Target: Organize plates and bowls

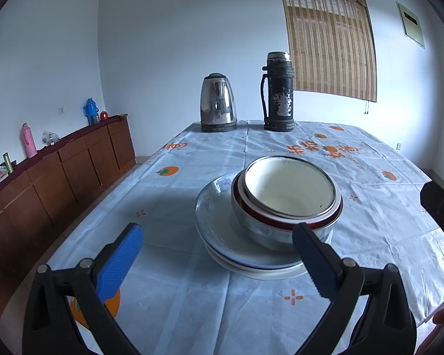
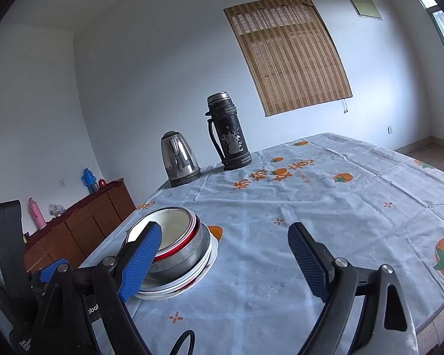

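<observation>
Now, stock: bowls nested in one pile on stacked plates, mid-table, between my grippers. Left gripper and right gripper both gape, holding nothing. Stacking looks done; no loose dishes in view.

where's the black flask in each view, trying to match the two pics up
Left wrist view: the black flask stands at the far edge of the table, right of centre, just right of the kettle.
Right wrist view: the black flask stands near the middle of the picture, again just right of the kettle.
Shared landmark: the bamboo blind on the wall behind, up and to the right of the flask in both.
</observation>
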Action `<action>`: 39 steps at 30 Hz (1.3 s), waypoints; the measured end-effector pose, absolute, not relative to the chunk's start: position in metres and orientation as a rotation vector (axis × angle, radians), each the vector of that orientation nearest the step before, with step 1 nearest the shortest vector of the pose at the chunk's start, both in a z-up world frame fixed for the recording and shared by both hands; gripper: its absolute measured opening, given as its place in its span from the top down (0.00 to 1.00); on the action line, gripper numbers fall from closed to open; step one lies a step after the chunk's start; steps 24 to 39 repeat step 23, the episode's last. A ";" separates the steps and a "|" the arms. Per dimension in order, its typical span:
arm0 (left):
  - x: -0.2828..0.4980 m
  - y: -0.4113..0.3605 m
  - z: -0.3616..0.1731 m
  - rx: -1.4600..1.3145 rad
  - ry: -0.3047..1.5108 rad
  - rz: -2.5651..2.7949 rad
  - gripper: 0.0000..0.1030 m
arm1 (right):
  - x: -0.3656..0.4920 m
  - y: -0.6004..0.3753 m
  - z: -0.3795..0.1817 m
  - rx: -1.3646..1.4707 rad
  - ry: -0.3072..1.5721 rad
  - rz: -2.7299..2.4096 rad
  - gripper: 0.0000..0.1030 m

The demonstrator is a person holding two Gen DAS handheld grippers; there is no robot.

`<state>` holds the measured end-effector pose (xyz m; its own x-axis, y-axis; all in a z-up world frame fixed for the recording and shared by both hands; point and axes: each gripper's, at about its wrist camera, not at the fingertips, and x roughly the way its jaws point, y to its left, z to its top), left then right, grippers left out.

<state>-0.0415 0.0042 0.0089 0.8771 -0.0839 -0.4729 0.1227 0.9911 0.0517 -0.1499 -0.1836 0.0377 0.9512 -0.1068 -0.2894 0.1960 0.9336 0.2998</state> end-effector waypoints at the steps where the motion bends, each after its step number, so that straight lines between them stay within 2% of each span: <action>1: -0.041 0.004 0.009 0.079 0.492 -0.110 0.01 | -0.150 -0.184 0.037 0.334 0.273 -0.158 0.14; 39: -0.032 0.008 0.006 0.065 0.513 -0.124 0.01 | -0.146 -0.189 0.034 0.332 0.286 -0.177 0.14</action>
